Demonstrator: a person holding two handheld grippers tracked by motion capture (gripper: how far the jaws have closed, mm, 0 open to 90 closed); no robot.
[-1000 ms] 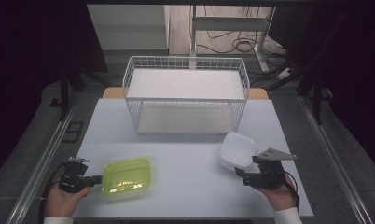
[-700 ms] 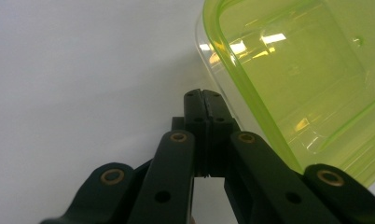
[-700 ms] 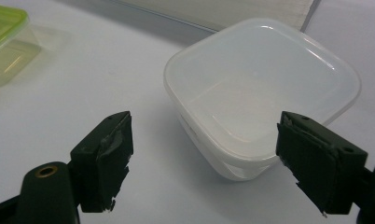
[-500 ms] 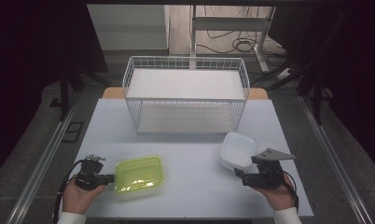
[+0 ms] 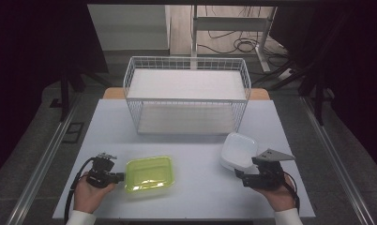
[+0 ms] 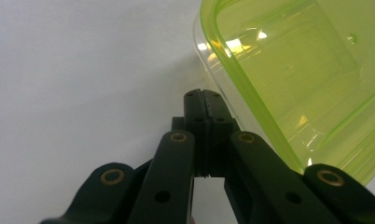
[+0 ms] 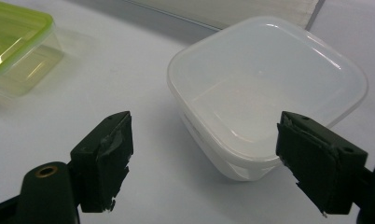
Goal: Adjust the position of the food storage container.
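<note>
Sitting in the lower left of the high view, the green box (image 5: 149, 174) lies flat on the table (image 5: 200, 150), its left edge just beside the left gripper (image 5: 112, 176). In the left gripper view that gripper's jaws are pressed together with nothing between them, and the box runs off the top and right edges of the frame; whether the shut tips touch its wall is hard to tell. In the lower right, the white box (image 5: 239, 151) sits just ahead of the right gripper (image 5: 246, 178), whose jaws stand wide apart, clear of it. The wire basket (image 5: 186, 96) stands behind, upper centre. Compared with a second ago, the green box and the left gripper have shifted rightward; the white box and the right gripper have not moved.
</note>
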